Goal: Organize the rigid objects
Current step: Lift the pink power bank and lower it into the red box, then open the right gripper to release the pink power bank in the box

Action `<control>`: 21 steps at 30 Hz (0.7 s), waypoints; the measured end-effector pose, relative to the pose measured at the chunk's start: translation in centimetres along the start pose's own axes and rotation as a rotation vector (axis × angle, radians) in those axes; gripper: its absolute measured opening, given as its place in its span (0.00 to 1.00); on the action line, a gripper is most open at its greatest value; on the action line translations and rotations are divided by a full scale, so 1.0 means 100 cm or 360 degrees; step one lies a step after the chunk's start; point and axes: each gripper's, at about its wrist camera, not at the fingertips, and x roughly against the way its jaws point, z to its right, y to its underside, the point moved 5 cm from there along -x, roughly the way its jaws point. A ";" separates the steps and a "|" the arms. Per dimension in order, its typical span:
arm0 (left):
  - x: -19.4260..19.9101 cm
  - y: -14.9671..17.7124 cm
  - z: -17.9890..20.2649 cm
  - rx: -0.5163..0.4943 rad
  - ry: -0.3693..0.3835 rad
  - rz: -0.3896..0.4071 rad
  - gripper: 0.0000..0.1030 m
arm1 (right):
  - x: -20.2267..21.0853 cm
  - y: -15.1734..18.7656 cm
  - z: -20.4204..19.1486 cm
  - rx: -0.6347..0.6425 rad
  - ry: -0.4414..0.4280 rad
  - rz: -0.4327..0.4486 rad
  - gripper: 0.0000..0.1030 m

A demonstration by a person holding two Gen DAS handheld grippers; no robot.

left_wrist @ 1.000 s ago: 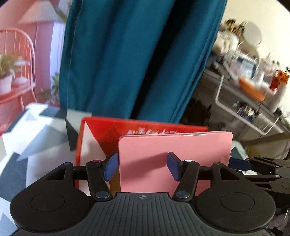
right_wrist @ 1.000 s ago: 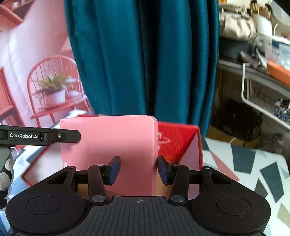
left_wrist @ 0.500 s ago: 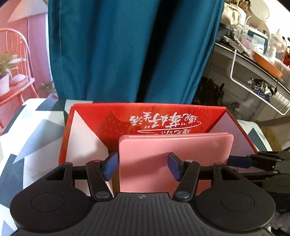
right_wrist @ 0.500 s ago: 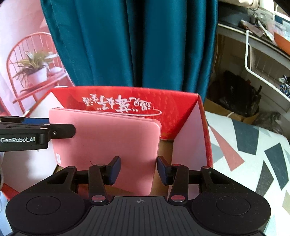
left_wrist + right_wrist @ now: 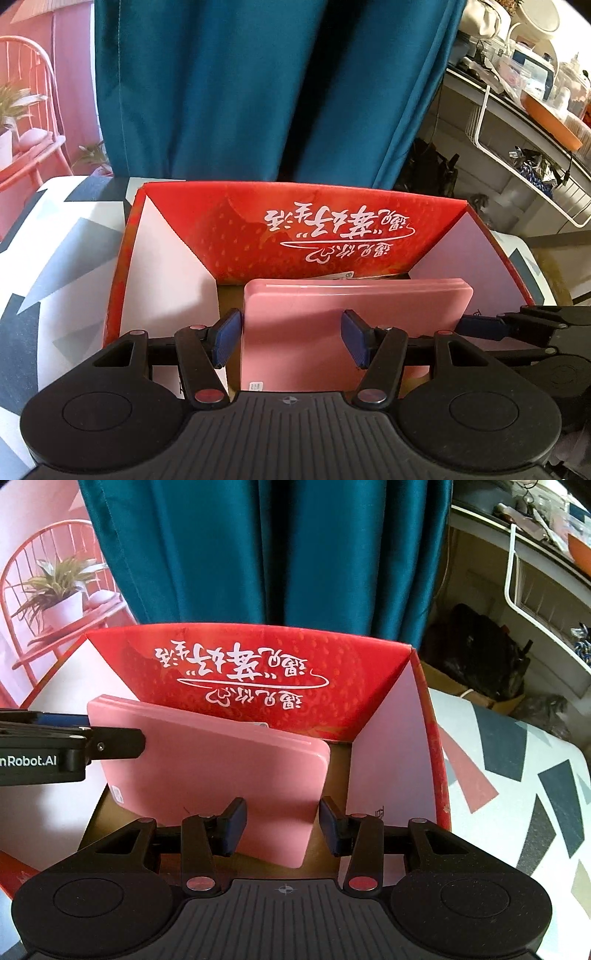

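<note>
Shows a pink slab (image 5: 354,306) standing on its edge inside the open red box (image 5: 240,229), down near the brown floor, tilted, just short of the far wall with its white script. Finds the left gripper (image 5: 291,338) at the slab's left end, fingers set apart, the left pad level with the slab's left edge and the right pad in front of its face. Grip or no grip there: cannot tell. Finds the right gripper (image 5: 282,821) at the slab's right end, fingers likewise apart, with the slab's lower right corner between them. Again cannot tell of any clamping. Catches, from the left wrist, one blue pad of the right gripper at the slab's right edge. Catches, from the right wrist, a black fingertip of the left gripper across the slab's upper left corner. Sets the box on a table (image 5: 55,258) patterned in grey, white and red shapes, in front of a teal curtain (image 5: 221,92).
</note>
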 end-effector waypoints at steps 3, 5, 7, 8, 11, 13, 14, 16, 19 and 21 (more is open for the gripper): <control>-0.001 0.000 0.002 -0.0013 -0.0005 0.0000 0.60 | 0.000 0.000 0.001 -0.0020 0.0010 0.0015 0.38; -0.001 0.000 0.002 -0.0027 -0.0008 0.0006 0.60 | 0.000 0.000 0.001 -0.0016 0.0027 0.0025 0.38; 0.000 0.000 0.003 -0.0036 -0.0012 0.0020 0.60 | 0.001 0.001 0.001 -0.0019 0.0038 0.0042 0.38; 0.000 0.000 0.003 -0.0039 -0.0014 0.0021 0.60 | 0.002 0.001 0.001 -0.0023 0.0039 0.0049 0.38; 0.001 0.000 0.002 -0.0029 -0.0020 0.0038 0.60 | 0.004 0.002 0.000 -0.0004 0.0046 0.0089 0.42; 0.002 0.001 0.002 -0.0019 -0.0021 0.0048 0.61 | 0.007 0.003 -0.004 0.0052 0.0046 0.0123 0.48; 0.003 0.001 0.002 -0.0023 -0.0024 0.0055 0.61 | 0.007 0.003 -0.006 0.0082 0.0052 0.0131 0.50; 0.004 0.002 0.004 -0.0046 -0.0038 0.0071 0.62 | 0.008 0.004 -0.008 0.0105 0.0066 0.0137 0.51; 0.007 0.002 0.007 -0.0077 -0.0065 0.0104 0.74 | 0.008 0.004 -0.009 0.0111 0.0058 0.0138 0.53; 0.009 0.001 0.007 -0.0088 -0.0068 0.0130 0.82 | 0.007 0.006 -0.010 0.0134 0.0044 0.0132 0.58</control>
